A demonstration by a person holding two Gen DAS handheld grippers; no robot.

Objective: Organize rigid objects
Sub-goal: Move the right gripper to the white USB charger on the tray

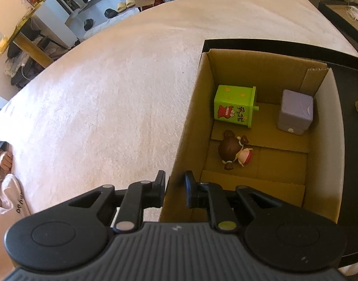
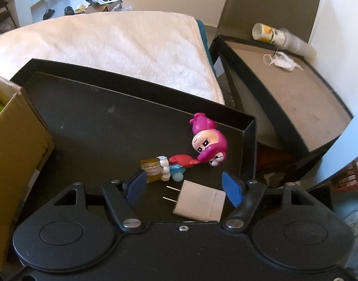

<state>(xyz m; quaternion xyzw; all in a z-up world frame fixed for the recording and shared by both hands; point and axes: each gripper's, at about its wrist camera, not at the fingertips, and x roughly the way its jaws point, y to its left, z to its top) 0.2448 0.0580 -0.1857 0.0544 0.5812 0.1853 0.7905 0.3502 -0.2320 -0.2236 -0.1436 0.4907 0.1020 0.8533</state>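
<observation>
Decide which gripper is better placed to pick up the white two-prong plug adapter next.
Right. The open right gripper hovers directly over the white two-prong plug adapter in the black tray; the left gripper straddles the brown cardboard box's wall.

The brown cardboard box (image 1: 260, 126) has bare floor at 6 o'clock. A green toy box (image 1: 235, 106), purple cube (image 1: 295, 112) and brown-haired doll (image 1: 234, 149) block 12 o'clock.

Brown corrugated cardboard box (image 1: 324, 154): lime-green cube toy (image 1: 235, 105), orange dots, red cartoon face, black lettering; lilac rounded cube (image 1: 295, 112); brown-haired doll (image 1: 234, 149), pink-red dress. Ahead of blue fingers (image 2: 231, 188): magenta-haired figurine (image 2: 208, 140), beige plug adapter (image 2: 200, 202), black shallow tray (image 2: 104, 121). Cream fleece blanket (image 1: 104, 98).
</observation>
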